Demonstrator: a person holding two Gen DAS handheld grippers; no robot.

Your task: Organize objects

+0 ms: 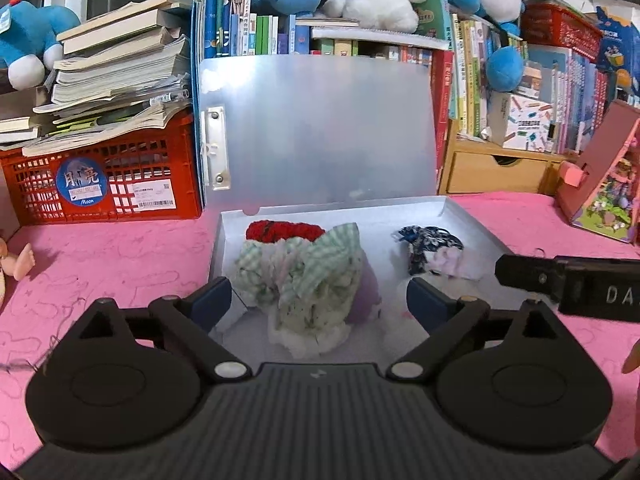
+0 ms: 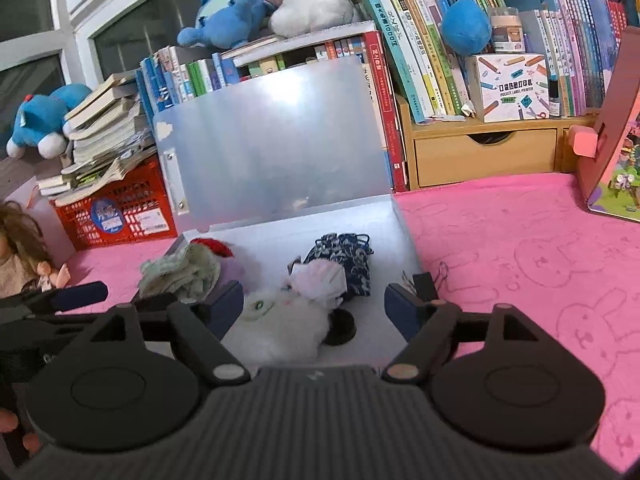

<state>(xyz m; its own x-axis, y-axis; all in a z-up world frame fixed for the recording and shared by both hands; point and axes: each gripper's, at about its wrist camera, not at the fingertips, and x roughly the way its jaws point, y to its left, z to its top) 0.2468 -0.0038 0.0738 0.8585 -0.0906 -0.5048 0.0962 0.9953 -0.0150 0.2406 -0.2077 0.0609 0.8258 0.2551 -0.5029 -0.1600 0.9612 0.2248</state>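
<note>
Both the left gripper (image 1: 319, 300) and right gripper (image 2: 314, 306) have fingers spread, released; green-checked clothes (image 1: 304, 276) lie near-left in the open box (image 1: 472, 220), navy pouch (image 2: 346, 260) far-right

raised lid (image 1: 320, 128) blocks behind, pink tabletop (image 2: 520, 260) clear
</note>
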